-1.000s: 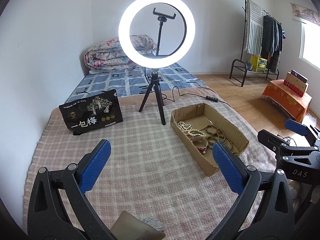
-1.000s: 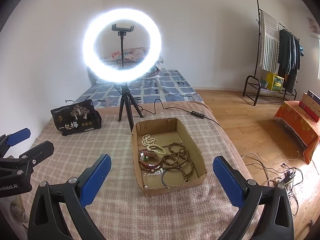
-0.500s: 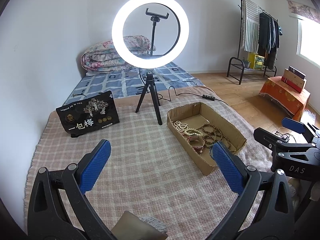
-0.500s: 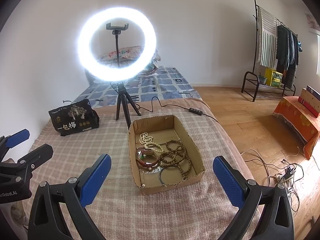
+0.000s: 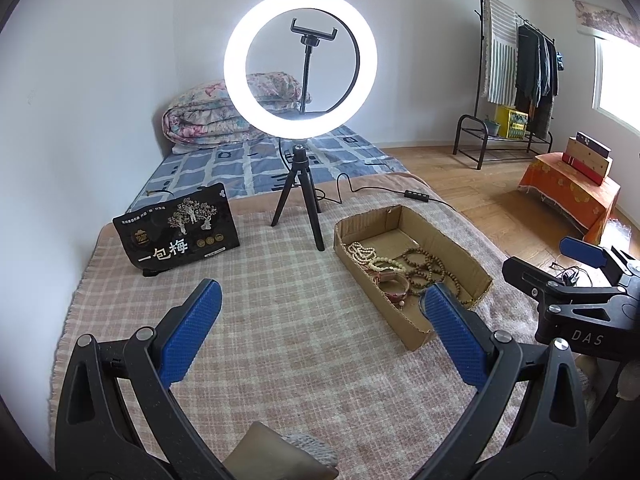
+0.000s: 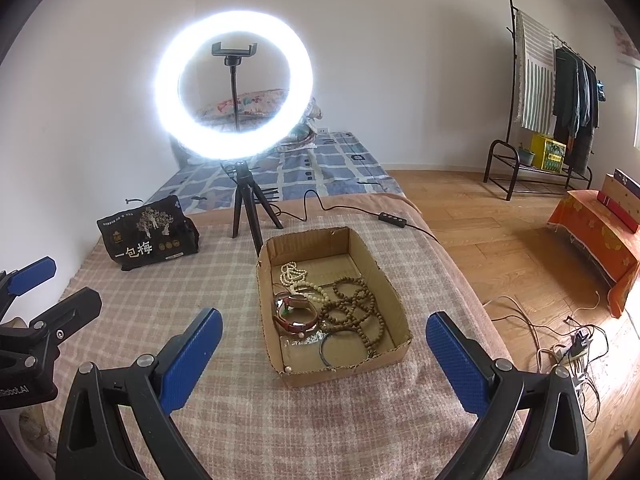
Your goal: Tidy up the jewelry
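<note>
We hold both grippers spread wide and empty, the left gripper point(image 5: 318, 316) and the right gripper point(image 6: 322, 346). The shallow brown cardboard box point(image 6: 394, 286) of beaded bracelets point(image 6: 352, 308) sits just ahead between our right jaws, beside our left gripper's right jaw.

pink-and-cream plaid blanket point(image 6: 200, 292), brown cardboard box point(image 6: 394, 292) with cream beads point(image 6: 294, 274) and brown wooden beads point(image 6: 352, 312), black snack bag point(image 6: 146, 236) with white lettering, blue grid bedsheet point(image 6: 320, 172), orange floral cloth point(image 6: 596, 232)

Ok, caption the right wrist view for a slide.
Open right gripper poised over cardboard box of beaded bracelets beside a lit ring light.
</note>
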`<state>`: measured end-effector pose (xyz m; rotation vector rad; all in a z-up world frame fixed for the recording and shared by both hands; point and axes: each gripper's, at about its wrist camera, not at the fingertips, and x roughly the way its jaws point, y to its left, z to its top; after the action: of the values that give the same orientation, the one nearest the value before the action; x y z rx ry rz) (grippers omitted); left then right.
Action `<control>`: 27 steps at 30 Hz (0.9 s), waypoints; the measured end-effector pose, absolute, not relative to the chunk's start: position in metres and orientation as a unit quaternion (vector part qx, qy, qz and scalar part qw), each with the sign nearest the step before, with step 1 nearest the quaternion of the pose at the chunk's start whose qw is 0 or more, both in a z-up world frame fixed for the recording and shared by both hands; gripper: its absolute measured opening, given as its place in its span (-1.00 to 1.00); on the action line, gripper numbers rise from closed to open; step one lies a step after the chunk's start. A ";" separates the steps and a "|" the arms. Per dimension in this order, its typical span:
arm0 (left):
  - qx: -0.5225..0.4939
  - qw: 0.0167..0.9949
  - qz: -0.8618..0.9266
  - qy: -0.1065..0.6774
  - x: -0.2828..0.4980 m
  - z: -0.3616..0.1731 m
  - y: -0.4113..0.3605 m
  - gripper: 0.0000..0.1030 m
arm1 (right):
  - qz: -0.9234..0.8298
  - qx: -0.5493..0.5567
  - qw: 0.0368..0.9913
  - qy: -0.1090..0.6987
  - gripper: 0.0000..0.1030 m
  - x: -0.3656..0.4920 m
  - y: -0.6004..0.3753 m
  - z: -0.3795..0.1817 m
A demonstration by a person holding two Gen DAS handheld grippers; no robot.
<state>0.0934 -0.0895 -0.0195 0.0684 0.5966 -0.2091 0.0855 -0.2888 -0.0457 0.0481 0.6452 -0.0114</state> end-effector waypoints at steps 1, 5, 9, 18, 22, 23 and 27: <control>0.034 0.950 -0.103 0.294 0.093 -0.019 -0.089 1.00 | -0.006 0.024 0.948 0.317 0.99 0.085 -0.289 -0.046; 0.034 0.950 -0.104 0.294 0.093 -0.019 -0.090 1.00 | -0.004 0.025 0.948 0.318 0.99 0.086 -0.290 -0.046; 0.034 0.950 -0.103 0.293 0.093 -0.019 -0.090 1.00 | -0.003 0.025 0.948 0.319 0.99 0.086 -0.288 -0.045; 0.035 0.950 -0.103 0.293 0.092 -0.019 -0.090 1.00 | -0.002 0.024 0.947 0.322 0.99 0.087 -0.286 -0.046; 0.034 0.950 -0.103 0.293 0.092 -0.019 -0.090 1.00 | -0.002 0.024 0.946 0.322 0.99 0.087 -0.286 -0.046; 0.034 0.950 -0.103 0.293 0.092 -0.019 -0.090 1.00 | -0.002 0.025 0.946 0.322 0.99 0.087 -0.285 -0.046; 0.035 0.950 -0.103 0.293 0.092 -0.019 -0.089 1.00 | -0.002 0.025 0.946 0.322 0.99 0.087 -0.285 -0.047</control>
<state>0.0920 -0.0892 -0.0193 0.0713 0.5965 -0.2096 0.0872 -0.2850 -0.0465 0.0514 0.6562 -0.0041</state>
